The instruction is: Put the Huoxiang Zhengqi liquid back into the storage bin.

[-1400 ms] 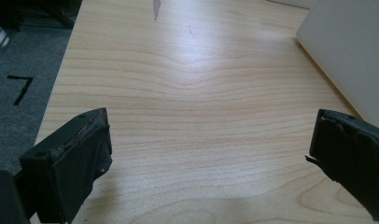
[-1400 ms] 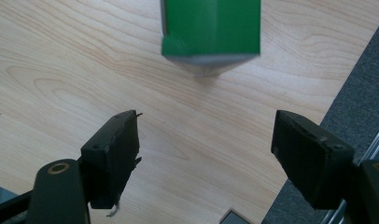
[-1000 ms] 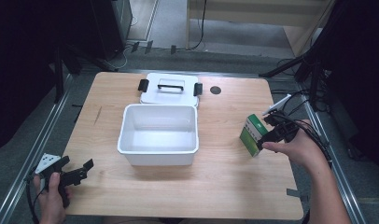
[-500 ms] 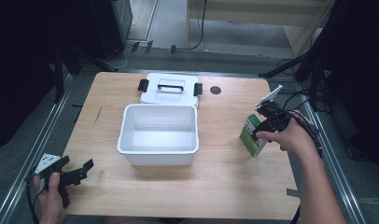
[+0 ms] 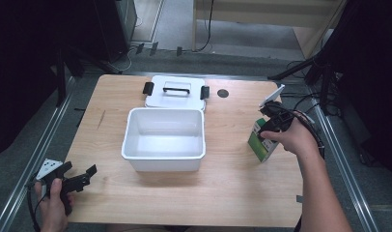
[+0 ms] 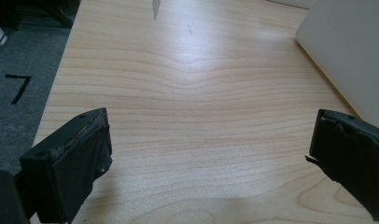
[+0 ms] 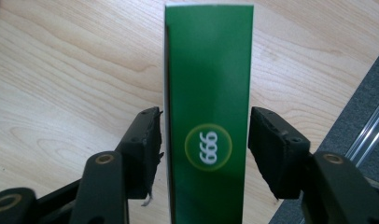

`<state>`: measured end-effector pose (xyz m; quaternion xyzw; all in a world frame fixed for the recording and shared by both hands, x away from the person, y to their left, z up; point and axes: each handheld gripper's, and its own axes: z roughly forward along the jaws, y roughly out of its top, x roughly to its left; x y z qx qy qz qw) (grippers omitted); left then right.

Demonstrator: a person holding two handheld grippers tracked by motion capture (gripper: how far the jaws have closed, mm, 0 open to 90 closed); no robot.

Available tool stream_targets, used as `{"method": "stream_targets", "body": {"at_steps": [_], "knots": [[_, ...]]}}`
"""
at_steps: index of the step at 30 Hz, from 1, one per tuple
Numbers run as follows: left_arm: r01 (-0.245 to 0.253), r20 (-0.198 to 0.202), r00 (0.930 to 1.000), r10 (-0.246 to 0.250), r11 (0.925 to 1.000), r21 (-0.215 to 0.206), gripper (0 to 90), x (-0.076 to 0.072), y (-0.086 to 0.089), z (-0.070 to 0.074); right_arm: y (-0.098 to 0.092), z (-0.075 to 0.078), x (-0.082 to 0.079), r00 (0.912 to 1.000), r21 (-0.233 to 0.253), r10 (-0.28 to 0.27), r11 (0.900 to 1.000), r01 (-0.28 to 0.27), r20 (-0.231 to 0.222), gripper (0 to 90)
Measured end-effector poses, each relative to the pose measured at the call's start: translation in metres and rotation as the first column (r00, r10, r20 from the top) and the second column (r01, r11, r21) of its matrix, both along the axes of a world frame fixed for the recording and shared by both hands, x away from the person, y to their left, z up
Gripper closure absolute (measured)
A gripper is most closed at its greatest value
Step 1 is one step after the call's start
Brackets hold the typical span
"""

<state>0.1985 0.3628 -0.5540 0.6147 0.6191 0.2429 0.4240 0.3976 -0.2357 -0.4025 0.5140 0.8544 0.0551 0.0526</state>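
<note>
Principal risk: the green carton point(image 7: 208, 116) is standing tall and narrow near the right edge of the worktop point(image 5: 232, 193), and the right gripper point(image 5: 276, 118) is addressing it from above — any sideways nudge could be tipping it over, possibly toward that edge. In the right gripper view the jaws are sitting on either side of the carton's narrow face; the left jaw appears to be touching or nearly touching it, while a thin gap is showing at the right jaw. Whether the pads are actually pressing cannot be confirmed. If only one pad is bearing, the carton could be twisting or slipping as it is raised, and its smooth printed face is likely offering little friction.

Secondary risk: the jaws are bracketing the carton low in that view, near the round printed mark, so a grip off the carton's middle could be letting it swing.

The open white bin point(image 5: 164, 140) is standing at the middle of the worktop, its lid point(image 5: 175, 92) lying behind it toward the far edge, both well apart from the carton.

The left gripper point(image 5: 73, 180) is idling at the near left corner — jaws spread wide, nothing between them.
</note>
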Motion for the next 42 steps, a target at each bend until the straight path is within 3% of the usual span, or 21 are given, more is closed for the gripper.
{"method": "stream_targets", "body": {"at_steps": [6,11,20,23,28,29,30,31,32,33,34,35,36,37,38,39,40,42], "knots": [[0.000,0.001,1.0000,0.000,1.0000,-0.001,0.0,0.000,0.000,0.000,0.004,-0.005,0.004,1.0000,-0.005,0.000,1.000,0.000,-0.007,51.1],[0.001,0.000,1.0000,-0.001,1.0000,-0.001,0.0,0.000,0.000,0.000,0.005,-0.005,0.005,0.9999,-0.017,-0.011,1.000,0.011,-0.003,61.9],[0.000,0.000,1.0000,0.000,1.0000,-0.001,0.0,0.000,0.000,0.000,0.003,-0.003,0.004,0.9997,-0.016,0.020,1.000,-0.020,0.012,64.5],[0.000,-0.002,1.0000,0.000,1.0000,0.000,0.0,0.000,0.000,0.000,0.004,0.000,0.001,0.9969,-0.025,0.072,0.997,-0.071,0.031,64.5],[-0.001,0.000,1.0000,0.001,1.0000,0.000,0.0,0.000,0.000,0.000,0.011,0.010,-0.007,0.9767,-0.029,0.202,0.979,-0.200,0.072,64.6],[-0.001,0.000,1.0000,0.001,1.0000,0.000,0.0,0.000,0.000,0.000,0.011,0.010,-0.007,0.9767,-0.029,0.202,0.979,-0.200,0.072,64.6],[-0.002,0.000,1.0000,0.002,1.0000,0.001,0.0,0.000,0.000,0.000,0.016,0.014,-0.011,0.9626,-0.034,0.258,0.966,-0.256,0.083,64.5],[-0.002,0.000,1.0000,0.002,1.0000,0.001,0.0,0.000,0.000,0.000,0.016,0.014,-0.011,0.9626,-0.034,0.258,0.966,-0.256,0.083,64.5],[-0.002,-0.001,1.0000,0.002,1.0000,0.002,0.0,0.000,0.000,0.000,0.021,0.018,-0.014,0.9429,-0.044,0.320,0.948,-0.317,0.095,64.5],[-0.002,-0.001,1.0000,0.002,1.0000,0.002,0.0,0.000,0.000,0.000,0.022,0.020,-0.015,0.9346,-0.051,0.343,0.939,-0.339,0.096,64.5],[-0.002,-0.001,1.0000,0.002,1.0000,0.002,0.0,0.000,0.000,0.000,0.022,0.020,-0.015,0.9346,-0.051,0.343,0.939,-0.339,0.096,64.5],[-0.002,-0.002,1.0000,0.002,1.0000,0.002,0.0,0.000,0.000,0.000,0.027,0.024,-0.018,0.9141,-0.063,0.393,0.919,-0.388,0.100,64.5],[-0.002,-0.002,1.0000,0.002,1.0000,0.002,0.0,0.000,0.000,0.000,0.029,0.026,-0.020,0.9060,-0.068,0.412,0.911,-0.407,0.098,64.5],[-0.001,-0.001,1.0000,0.001,1.0000,0.001,0.0,0.000,0.000,0.000,0.031,0.028,-0.021,0.8922,-0.074,0.441,0.897,-0.435,0.098,64.5],[-0.001,-0.001,1.0000,0.001,1.0000,0.001,0.0,0.000,0.000,0.000,0.031,0.028,-0.021,0.8922,-0.074,0.441,0.897,-0.435,0.098,64.5],[-0.001,-0.001,1.0000,0.001,1.0000,0.001,0.0,0.000,0.000,0.000,0.035,0.031,-0.024,0.8719,-0.072,0.479,0.878,-0.474,0.100,64.4],[-0.001,-0.001,1.0000,0.001,1.0000,0.001,0.0,0.000,0.000,0.000,0.037,0.033,-0.024,0.8570,-0.072,0.505,0.863,-0.500,0.102,64.4],[-0.001,-0.001,1.0000,0.001,1.0000,0.000,0.0,0.000,0.000,0.000,0.040,0.036,-0.026,0.8331,-0.074,0.545,0.839,-0.540,0.097,64.4]]}}
